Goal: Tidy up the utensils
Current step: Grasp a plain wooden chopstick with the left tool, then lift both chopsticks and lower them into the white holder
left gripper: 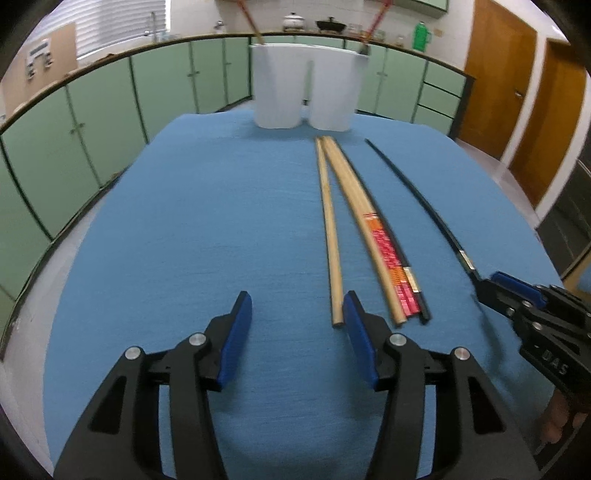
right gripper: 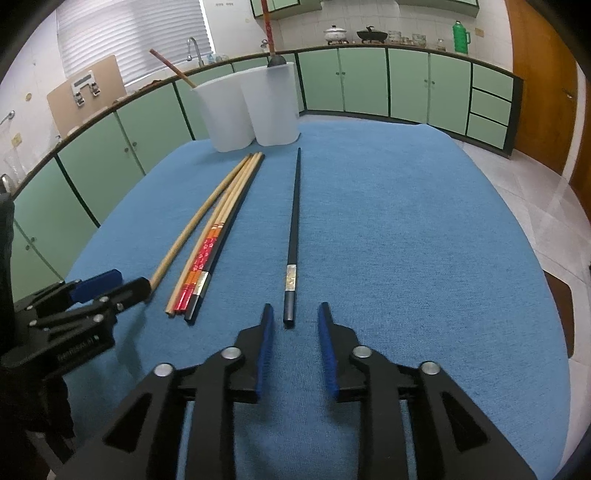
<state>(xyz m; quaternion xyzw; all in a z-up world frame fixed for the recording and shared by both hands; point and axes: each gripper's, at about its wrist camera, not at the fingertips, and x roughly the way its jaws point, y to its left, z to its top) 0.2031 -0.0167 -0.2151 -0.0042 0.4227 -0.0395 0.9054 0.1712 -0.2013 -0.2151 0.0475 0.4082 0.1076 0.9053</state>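
A home kitchen: green cabinets (right gripper: 406, 85) run under a long counter (right gripper: 369, 46) bearing pots (right gripper: 335, 34), a wok (right gripper: 371, 36) and jars (right gripper: 417, 38), with a tap (right gripper: 194, 46) beside tiled walls (right gripper: 306, 26).

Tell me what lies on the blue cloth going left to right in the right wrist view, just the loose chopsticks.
Plain wooden chopstick → bundle of chopsticks with red and orange patterned ends → lone black chopstick, whose near end lies just ahead of the open right claw.
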